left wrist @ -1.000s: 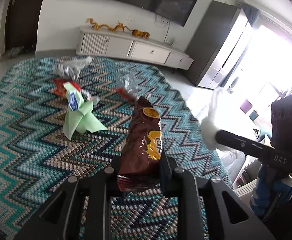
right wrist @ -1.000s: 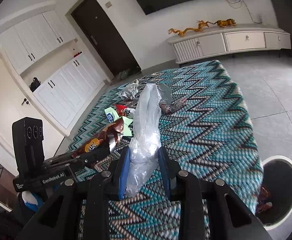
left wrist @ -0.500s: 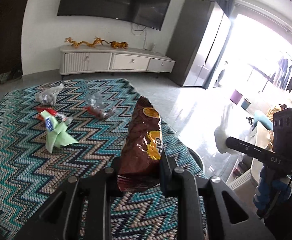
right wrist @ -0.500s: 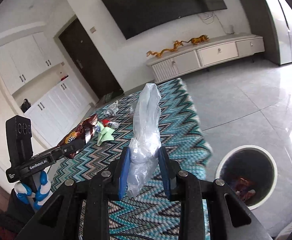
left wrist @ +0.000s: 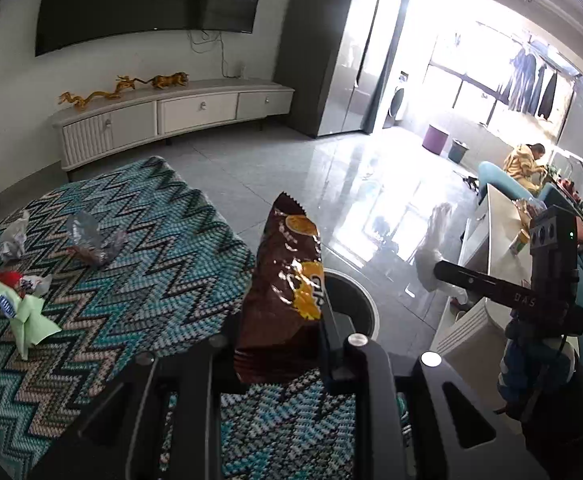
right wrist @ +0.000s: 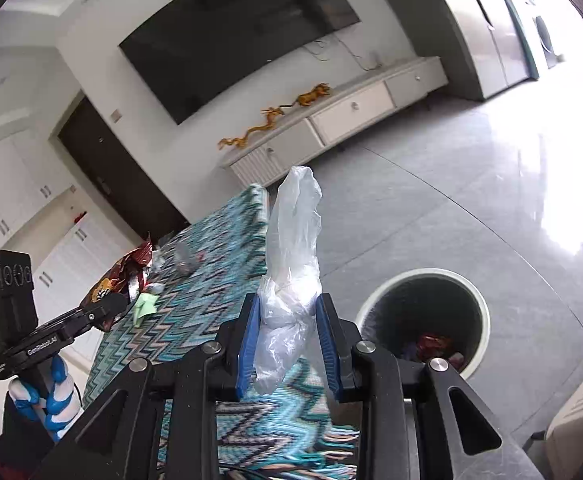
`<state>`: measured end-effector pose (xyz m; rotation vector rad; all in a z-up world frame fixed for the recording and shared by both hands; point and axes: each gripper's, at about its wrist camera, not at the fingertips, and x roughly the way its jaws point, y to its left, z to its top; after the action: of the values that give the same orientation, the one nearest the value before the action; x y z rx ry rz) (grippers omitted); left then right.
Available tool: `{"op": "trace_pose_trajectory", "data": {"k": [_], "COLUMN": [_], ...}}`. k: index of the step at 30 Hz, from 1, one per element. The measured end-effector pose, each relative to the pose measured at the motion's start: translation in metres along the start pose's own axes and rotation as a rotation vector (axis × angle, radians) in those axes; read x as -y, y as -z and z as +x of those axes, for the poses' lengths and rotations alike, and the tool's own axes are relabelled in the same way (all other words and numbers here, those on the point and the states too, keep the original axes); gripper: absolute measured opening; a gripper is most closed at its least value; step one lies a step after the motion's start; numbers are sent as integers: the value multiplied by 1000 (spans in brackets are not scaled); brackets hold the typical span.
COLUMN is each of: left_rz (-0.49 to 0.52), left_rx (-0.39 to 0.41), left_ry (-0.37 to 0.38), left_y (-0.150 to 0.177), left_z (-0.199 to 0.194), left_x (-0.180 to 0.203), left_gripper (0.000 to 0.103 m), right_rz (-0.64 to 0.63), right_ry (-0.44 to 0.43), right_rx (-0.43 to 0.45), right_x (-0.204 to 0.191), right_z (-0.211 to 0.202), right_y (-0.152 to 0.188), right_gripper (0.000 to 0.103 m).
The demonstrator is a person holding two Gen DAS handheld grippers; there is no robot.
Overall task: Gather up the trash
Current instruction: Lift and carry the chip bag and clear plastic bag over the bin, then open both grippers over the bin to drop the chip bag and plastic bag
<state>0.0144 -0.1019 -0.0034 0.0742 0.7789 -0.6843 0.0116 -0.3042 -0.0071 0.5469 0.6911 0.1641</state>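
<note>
Left gripper (left wrist: 279, 344) clamps glossy brown crinkled chip bag (left wrist: 283, 288); right gripper (right wrist: 289, 340) pinches knotted translucent plastic bag (right wrist: 291, 264).

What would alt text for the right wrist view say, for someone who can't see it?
The right gripper pinches a crumpled clear plastic bag above a zigzag-patterned rug. A round trash bin with wrappers inside stands on the grey tiled floor at right; at left, the left gripper holds a brown snack bag.
</note>
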Motion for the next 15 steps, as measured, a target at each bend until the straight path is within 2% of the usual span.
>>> {"op": "trace_pose_trajectory", "data": {"k": [8, 15], "left_rz": [101, 110], "left_rx": [-127, -220], "left_ry": [52, 84], "left_y": [-26, -39], "left_z": [84, 151], "left_x": [44, 59], "left_gripper": [23, 25], "right_rz": [93, 131], "right_ry": [59, 102], "right_rx": [-31, -76], "right_x": [53, 84], "right_z": [24, 51], "right_y": [-5, -12], "right_gripper": [27, 28]}}
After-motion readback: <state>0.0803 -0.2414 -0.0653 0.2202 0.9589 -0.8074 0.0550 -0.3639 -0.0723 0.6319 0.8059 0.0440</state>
